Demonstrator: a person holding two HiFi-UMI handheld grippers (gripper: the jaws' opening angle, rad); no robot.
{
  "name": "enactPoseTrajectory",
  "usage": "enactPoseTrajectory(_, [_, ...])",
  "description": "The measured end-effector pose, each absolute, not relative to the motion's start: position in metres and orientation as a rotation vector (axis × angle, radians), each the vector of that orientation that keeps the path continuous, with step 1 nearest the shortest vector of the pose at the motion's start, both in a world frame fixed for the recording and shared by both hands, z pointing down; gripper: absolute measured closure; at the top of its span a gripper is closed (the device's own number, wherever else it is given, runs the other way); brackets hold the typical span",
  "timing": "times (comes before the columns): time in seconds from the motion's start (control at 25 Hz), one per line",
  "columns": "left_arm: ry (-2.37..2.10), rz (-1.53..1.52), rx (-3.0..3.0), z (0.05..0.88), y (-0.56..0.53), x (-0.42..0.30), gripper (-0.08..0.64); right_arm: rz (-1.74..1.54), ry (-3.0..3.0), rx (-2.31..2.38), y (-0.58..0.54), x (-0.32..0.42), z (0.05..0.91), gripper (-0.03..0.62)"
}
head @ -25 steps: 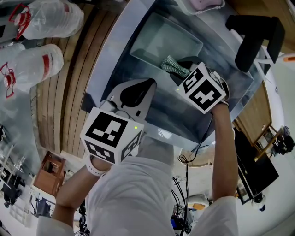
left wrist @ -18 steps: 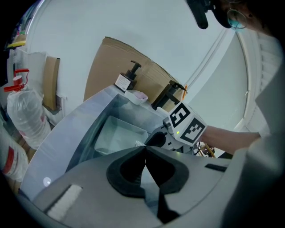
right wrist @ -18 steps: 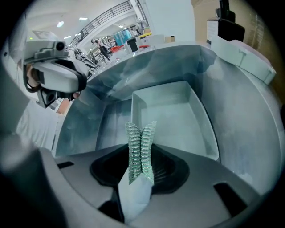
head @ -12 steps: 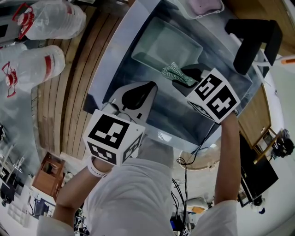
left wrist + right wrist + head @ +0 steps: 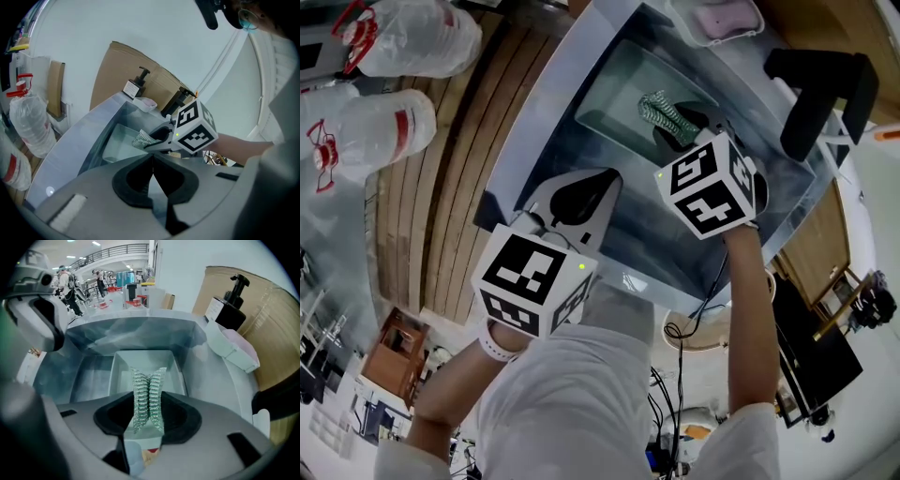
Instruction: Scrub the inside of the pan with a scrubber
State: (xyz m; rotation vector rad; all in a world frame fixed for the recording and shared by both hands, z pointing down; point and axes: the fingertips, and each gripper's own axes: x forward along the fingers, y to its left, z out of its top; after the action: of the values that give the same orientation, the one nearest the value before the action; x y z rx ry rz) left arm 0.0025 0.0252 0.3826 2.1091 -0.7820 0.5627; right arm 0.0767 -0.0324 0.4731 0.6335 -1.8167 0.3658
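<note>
Right gripper (image 5: 146, 425): jaws clamped on silvery ribbed mesh scrubber (image 5: 147, 394), held upright, lower centre of right gripper view. Pale rectangular metal pan (image 5: 124, 366) just beyond scrubber, centre frame, lying in grey sink basin (image 5: 93, 343). Scrubber-pan contact unclear. Left gripper (image 5: 152, 176): jaws pressed together, nothing between; centre of head view, apart from pan.

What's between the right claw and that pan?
Only the scrubber clamped in the right gripper, reaching toward the pan; the right gripper view shows it.
</note>
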Motion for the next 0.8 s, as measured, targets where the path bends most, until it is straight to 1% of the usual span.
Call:
enactPoseTrajectory(0.48, [-0.807,0.561,2.096,0.387,0.019,-0.001,0.554,0.243,-1.768,0.778,-0.085,0.091,0.487,0.443])
enactPoseTrajectory(0.8, [-0.813,0.56,2.079,0.391,0.014,-0.002,0.554,0.201,-1.715,0.753,-0.086,0.099,0.506,0.443])
